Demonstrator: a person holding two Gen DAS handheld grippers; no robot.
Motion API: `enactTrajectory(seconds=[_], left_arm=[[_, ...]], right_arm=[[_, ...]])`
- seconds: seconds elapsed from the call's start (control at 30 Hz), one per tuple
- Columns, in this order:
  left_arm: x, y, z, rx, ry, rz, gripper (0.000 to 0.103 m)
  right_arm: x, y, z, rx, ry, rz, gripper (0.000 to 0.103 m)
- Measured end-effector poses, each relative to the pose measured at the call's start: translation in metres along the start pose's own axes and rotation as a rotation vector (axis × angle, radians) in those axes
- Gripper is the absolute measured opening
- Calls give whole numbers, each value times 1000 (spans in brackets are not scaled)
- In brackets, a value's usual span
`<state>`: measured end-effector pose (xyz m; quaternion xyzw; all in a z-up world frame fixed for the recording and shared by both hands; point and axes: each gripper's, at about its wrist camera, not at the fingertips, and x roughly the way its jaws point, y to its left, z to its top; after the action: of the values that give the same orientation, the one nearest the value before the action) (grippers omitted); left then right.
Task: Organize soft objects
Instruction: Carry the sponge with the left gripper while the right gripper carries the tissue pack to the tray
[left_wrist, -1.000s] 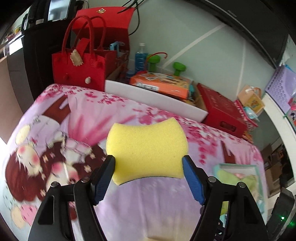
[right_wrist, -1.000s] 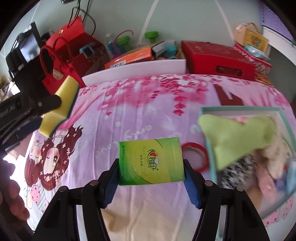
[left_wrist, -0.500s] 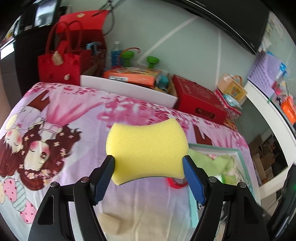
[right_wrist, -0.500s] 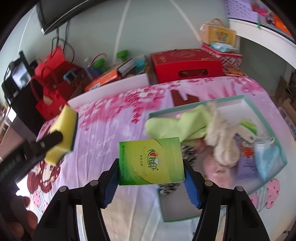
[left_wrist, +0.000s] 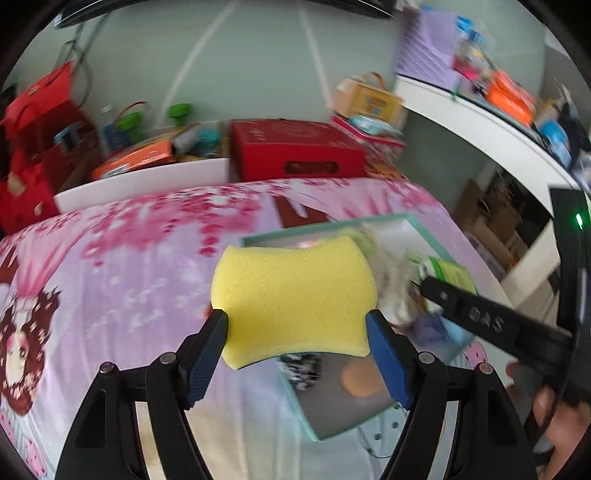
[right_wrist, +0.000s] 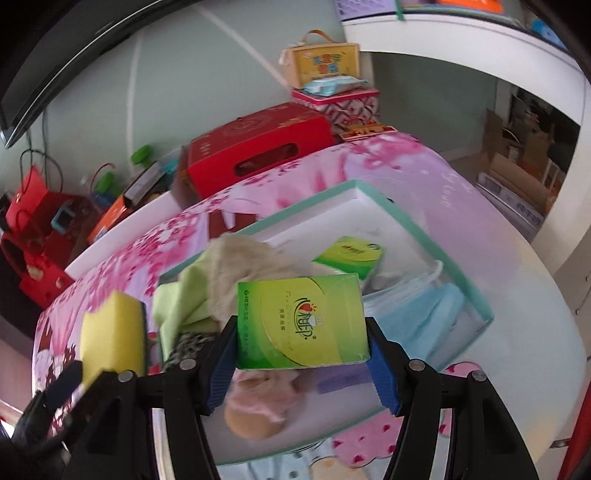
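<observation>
The left gripper (left_wrist: 295, 334) is clamping the yellow sponge (left_wrist: 293, 301) by its two short ends, with the teal-rimmed tray (left_wrist: 424, 230) lying just ahead and to its right on the pink printed bedcover (left_wrist: 129, 258). To finish this step well, the sponge likely needs carrying over the tray's bare near corner, below the piled soft things, before the jaws are eased apart, so it is not dropping onto the rim.

The right gripper (right_wrist: 301, 354) is gripping the green tissue pack (right_wrist: 301, 323) across its width, directly above the tray (right_wrist: 406, 221); a second green pack (right_wrist: 349, 254) is lying beyond it and blue face masks (right_wrist: 413, 312) to its right. Setting it down beside that matching pack looks tidiest.

Both grippers are angling steeply downward, side by side, the left one showing at the right camera's lower left.
</observation>
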<state>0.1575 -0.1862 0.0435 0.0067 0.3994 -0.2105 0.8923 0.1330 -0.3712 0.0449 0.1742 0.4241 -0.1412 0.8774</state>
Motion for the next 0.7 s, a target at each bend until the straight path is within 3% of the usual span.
enactTrajectory(seconds=[0.37,0.7], left_arm=[[37,-31,-5,116,16,5,80],[40,-30,-5,117,26,0,83]], right_arm=[[20,-20,9,38,7,9,67],[29,-17,10,32,13,10,67]])
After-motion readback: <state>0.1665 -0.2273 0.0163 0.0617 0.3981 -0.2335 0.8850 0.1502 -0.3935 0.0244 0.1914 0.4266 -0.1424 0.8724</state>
